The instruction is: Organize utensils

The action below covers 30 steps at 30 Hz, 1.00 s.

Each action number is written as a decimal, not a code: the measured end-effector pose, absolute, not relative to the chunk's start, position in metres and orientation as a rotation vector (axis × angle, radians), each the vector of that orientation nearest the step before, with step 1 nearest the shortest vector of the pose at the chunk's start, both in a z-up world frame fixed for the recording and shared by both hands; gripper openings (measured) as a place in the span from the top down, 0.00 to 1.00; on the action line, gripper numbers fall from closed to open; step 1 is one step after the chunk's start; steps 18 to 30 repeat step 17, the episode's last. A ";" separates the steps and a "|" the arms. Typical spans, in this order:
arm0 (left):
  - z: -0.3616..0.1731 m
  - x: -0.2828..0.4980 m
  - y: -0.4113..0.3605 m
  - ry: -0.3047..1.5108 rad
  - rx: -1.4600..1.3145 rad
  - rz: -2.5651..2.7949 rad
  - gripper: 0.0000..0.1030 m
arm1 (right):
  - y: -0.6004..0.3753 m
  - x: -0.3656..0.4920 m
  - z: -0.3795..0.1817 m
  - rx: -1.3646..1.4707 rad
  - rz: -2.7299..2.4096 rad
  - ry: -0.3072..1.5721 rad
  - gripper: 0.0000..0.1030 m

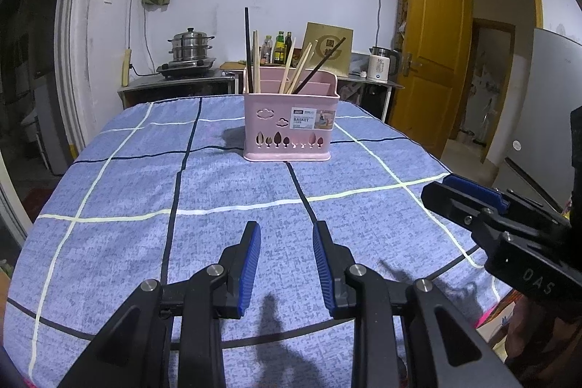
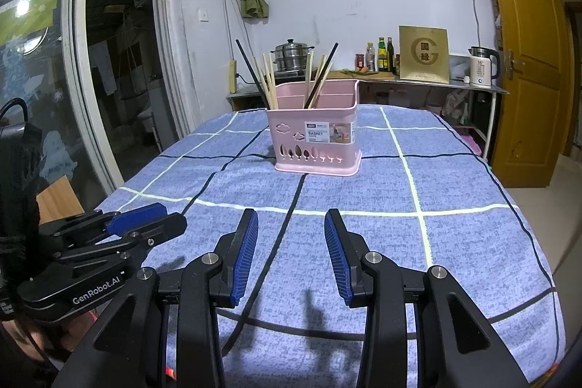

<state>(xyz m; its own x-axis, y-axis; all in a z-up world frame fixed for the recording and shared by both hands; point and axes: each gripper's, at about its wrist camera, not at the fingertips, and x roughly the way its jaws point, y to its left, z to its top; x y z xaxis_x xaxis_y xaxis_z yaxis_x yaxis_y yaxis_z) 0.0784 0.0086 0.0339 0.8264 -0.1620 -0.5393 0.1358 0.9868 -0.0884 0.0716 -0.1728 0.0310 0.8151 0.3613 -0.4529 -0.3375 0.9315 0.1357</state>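
Pink plastic basket (image 1: 291, 122) with cut-out trees stands in the middle of the frame, on a blue checked cloth (image 1: 145, 206) over the table. Wooden chopsticks (image 1: 256, 60) and black chopsticks (image 1: 248, 39) poke up from it. Both the left gripper (image 1: 286, 260) and the right gripper (image 2: 291, 253) hang spread apart with nothing between them, low in the frame. Behind are a steel pot (image 1: 191, 46), a white kettle (image 1: 380, 62) and a yellow door (image 1: 433, 42).

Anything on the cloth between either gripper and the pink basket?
Nothing visible. Only bare blue checked tablecloth lies between the left gripper and the pink basket, and the same for the right gripper. Both are open and empty. The chopsticks already stand in the basket.
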 end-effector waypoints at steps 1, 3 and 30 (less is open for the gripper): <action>0.034 0.078 0.008 0.578 -0.045 -0.154 0.71 | -0.173 0.072 0.031 0.050 0.372 0.493 0.62; 0.033 0.078 0.009 0.577 -0.045 -0.149 0.71 | -0.173 0.072 0.031 0.050 0.373 0.494 0.62; 0.034 0.078 0.011 0.577 -0.068 -0.150 0.71 | -0.173 0.073 0.032 0.050 0.376 0.497 0.62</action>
